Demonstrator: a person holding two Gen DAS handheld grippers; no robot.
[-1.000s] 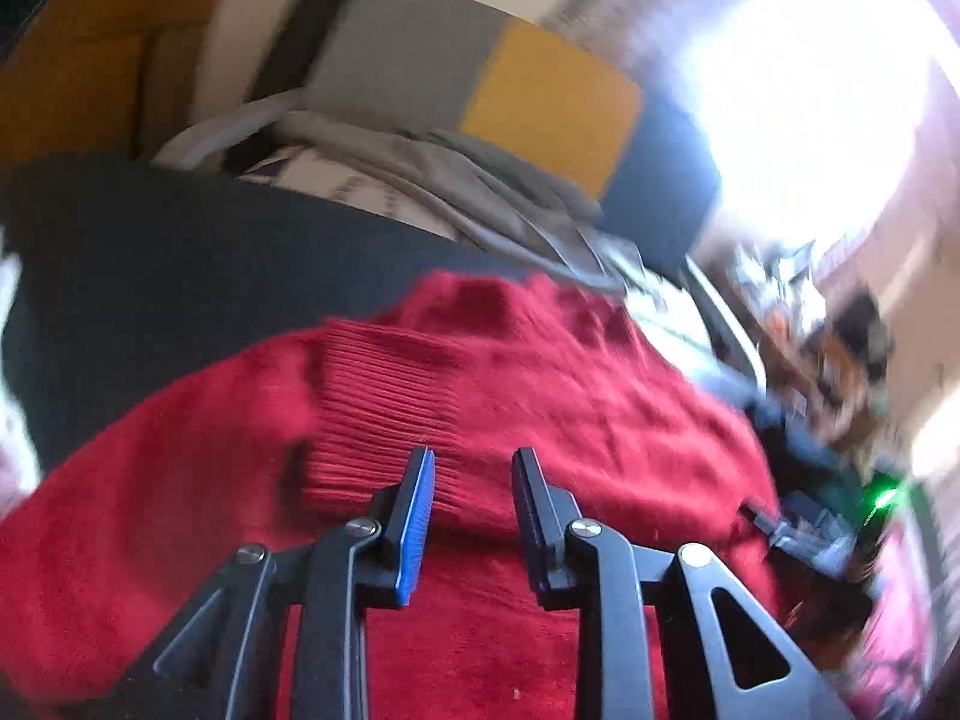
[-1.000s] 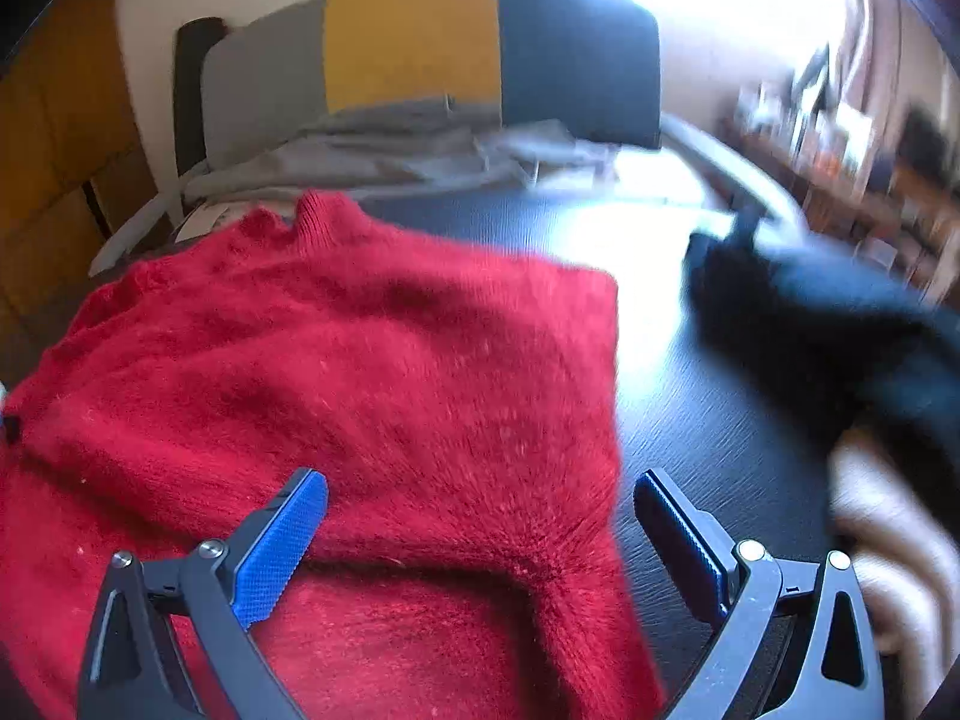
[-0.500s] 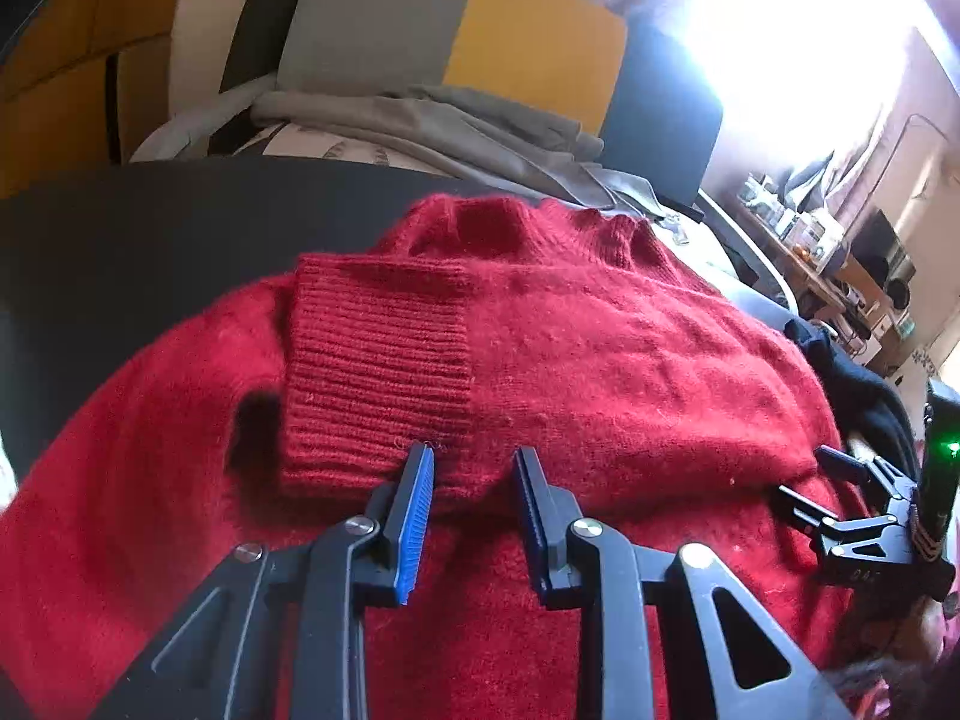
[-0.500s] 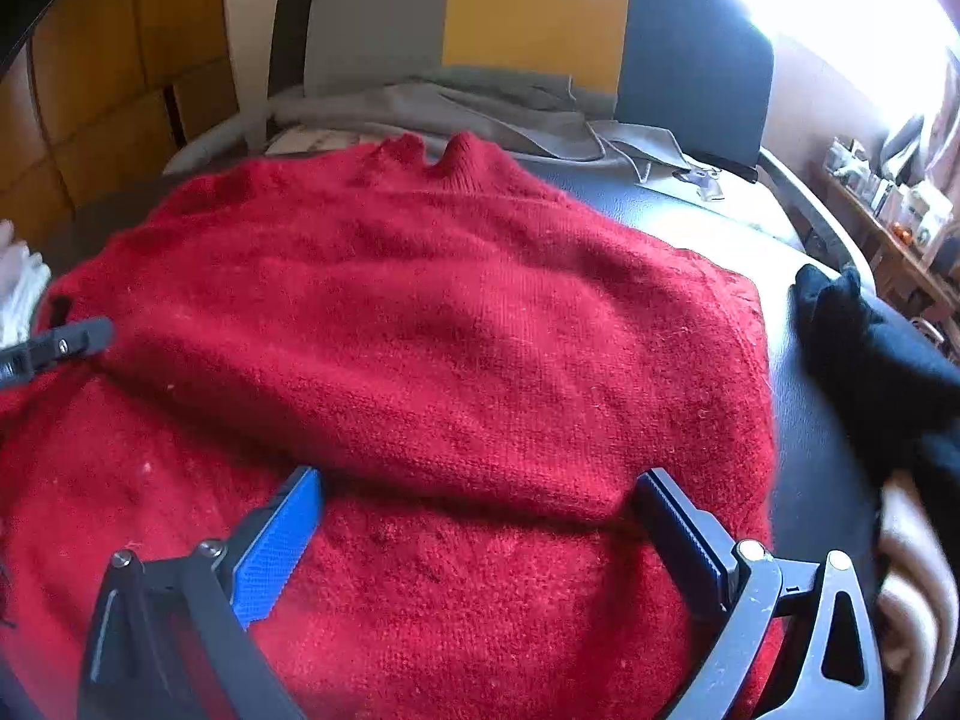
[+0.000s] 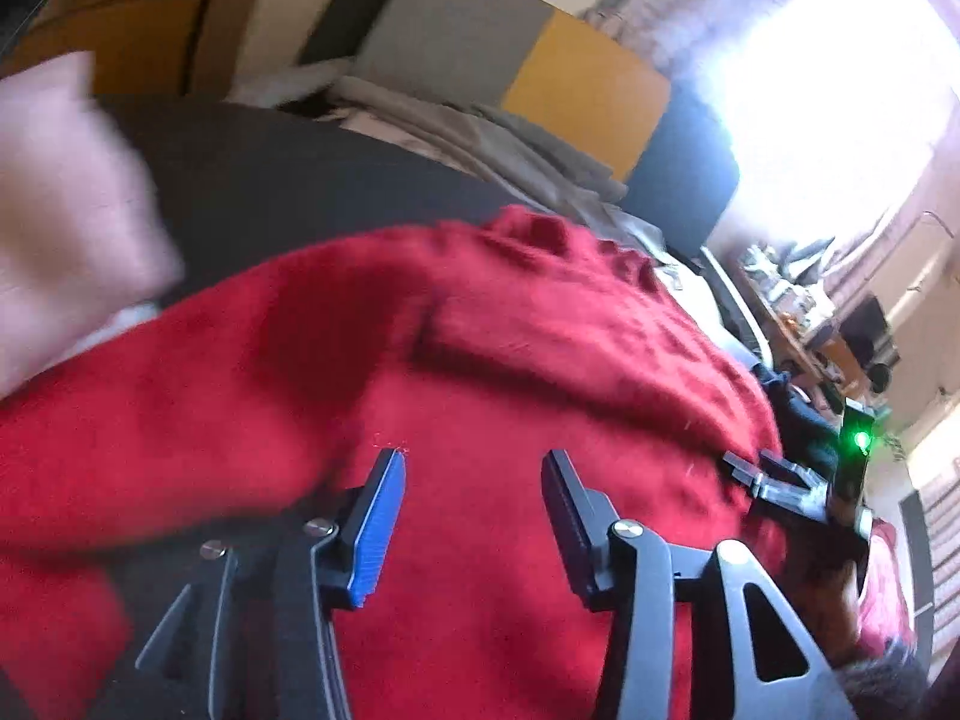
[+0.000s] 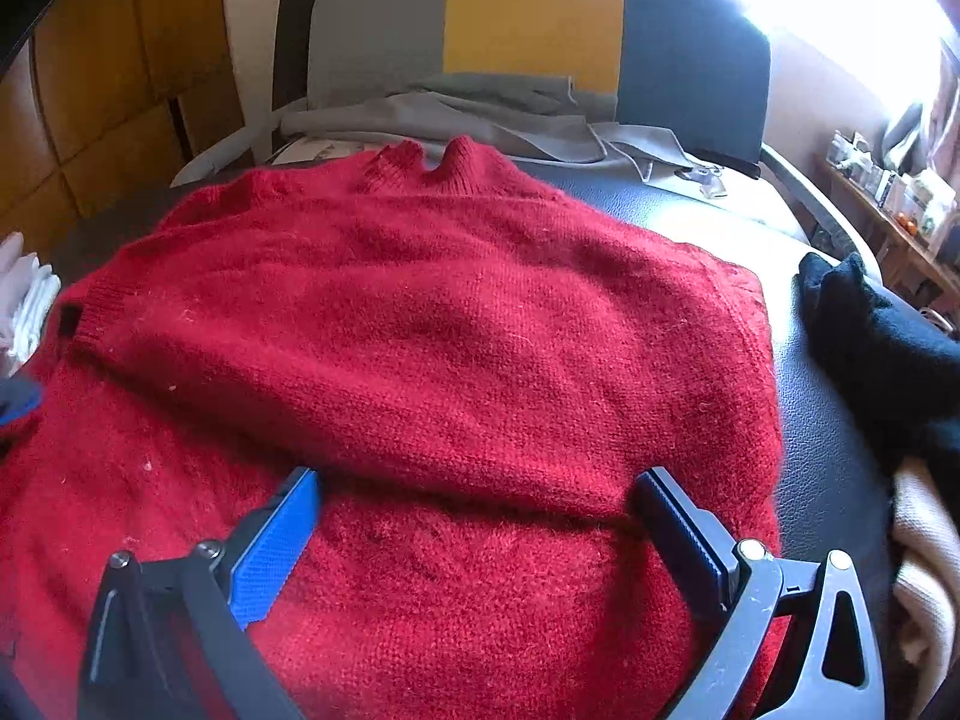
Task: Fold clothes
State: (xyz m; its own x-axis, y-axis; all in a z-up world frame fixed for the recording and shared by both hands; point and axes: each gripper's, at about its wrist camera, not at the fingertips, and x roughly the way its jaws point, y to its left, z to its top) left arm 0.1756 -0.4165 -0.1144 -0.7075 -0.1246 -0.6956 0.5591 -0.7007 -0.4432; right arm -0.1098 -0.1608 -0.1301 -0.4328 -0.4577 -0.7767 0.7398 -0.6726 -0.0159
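Observation:
A red knitted sweater (image 6: 456, 348) lies flat on the black table (image 6: 828, 450), collar toward the far side. One sleeve is folded across its body, with the ribbed cuff (image 6: 90, 312) at the left. My right gripper (image 6: 474, 480) hovers wide open over the sweater's near part, just in front of the folded sleeve, holding nothing. In the blurred left wrist view, my left gripper (image 5: 471, 480) is over the sweater (image 5: 480, 372). Its jaws are opening, with only flat knit beneath them and nothing pinched. The right gripper (image 5: 774, 474) shows there at the right, with a green light.
A black garment (image 6: 870, 348) and a cream cloth (image 6: 924, 540) lie at the table's right. White folded cloth (image 6: 24, 300) sits at the left edge. Behind the table stands a grey, yellow and dark chair (image 6: 528, 18) with grey clothing (image 6: 480, 114) draped on it.
My left gripper has let go of the ribbed cuff, opened wider and swung away from it; the cuff is gone from its view. The right gripper has settled over the folded sleeve.

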